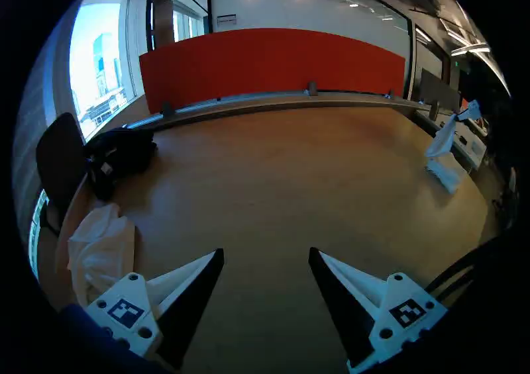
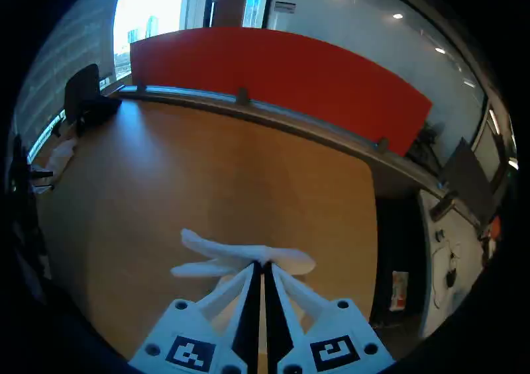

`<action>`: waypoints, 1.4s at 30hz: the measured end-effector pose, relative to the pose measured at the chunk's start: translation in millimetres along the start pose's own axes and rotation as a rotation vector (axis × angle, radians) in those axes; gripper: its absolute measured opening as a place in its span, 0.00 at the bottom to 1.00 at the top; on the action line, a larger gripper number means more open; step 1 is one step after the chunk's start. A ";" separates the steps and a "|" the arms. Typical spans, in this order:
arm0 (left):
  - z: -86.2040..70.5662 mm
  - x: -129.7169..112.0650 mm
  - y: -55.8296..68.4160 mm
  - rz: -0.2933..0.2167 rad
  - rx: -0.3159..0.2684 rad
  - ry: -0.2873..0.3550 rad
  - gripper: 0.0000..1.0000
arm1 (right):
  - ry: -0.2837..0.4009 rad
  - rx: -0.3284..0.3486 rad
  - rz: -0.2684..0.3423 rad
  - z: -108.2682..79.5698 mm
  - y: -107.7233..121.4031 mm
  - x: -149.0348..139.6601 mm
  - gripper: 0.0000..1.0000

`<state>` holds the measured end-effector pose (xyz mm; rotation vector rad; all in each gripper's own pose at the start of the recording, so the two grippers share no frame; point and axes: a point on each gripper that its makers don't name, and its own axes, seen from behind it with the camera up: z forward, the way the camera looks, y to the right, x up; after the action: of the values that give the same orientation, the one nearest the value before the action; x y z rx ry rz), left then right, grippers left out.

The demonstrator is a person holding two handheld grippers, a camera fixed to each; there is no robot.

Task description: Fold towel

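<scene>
leftmost, at the table's near edge: crumpled white cloth (image 1: 99,248), soft and bunched, on a wooden table (image 1: 285,175) with a smooth, warm grain. next along, left gripper (image 1: 265,251), white wedge fingers spread wide apart, nothing between them. far off to its right, towel (image 1: 442,150): white, limp, raised in a long drape, long axis running roughly up and down, lower end resting near the table's right edge. in the right gripper view, right gripper (image 2: 262,265) with fingers pressed together on a thin fold of that towel, loose layers fanning leftward above the wood. clearly in the right hand's keeping, well apart from the left. probably calls for a rightward reach by the open fingers to catch a free corner.
</scene>
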<state>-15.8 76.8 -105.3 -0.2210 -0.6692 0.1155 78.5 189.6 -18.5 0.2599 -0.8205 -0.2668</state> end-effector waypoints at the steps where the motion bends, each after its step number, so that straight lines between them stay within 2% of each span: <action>1: -0.3 0.1 0.1 0.000 0.000 0.000 0.95 | -0.008 -0.005 0.003 -1.0 1.9 -5.3 0.05; 16: -4.2 -1.4 -0.8 0.004 0.002 -0.001 0.95 | -0.105 -0.055 0.044 -9.0 14.3 -71.4 0.05; 30: -6.5 -2.8 -1.0 0.010 0.003 -0.002 0.95 | -0.154 -0.075 0.109 -8.5 17.8 -108.0 0.05; 42: -9.8 -6.0 -3.1 0.012 0.011 -0.006 0.95 | -0.225 -0.101 0.204 2.2 25.2 -149.5 0.05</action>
<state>-14.3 71.1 -115.6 -0.2137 -0.6734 0.1315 -17.3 262.5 -110.6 0.0504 -1.0453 -0.1465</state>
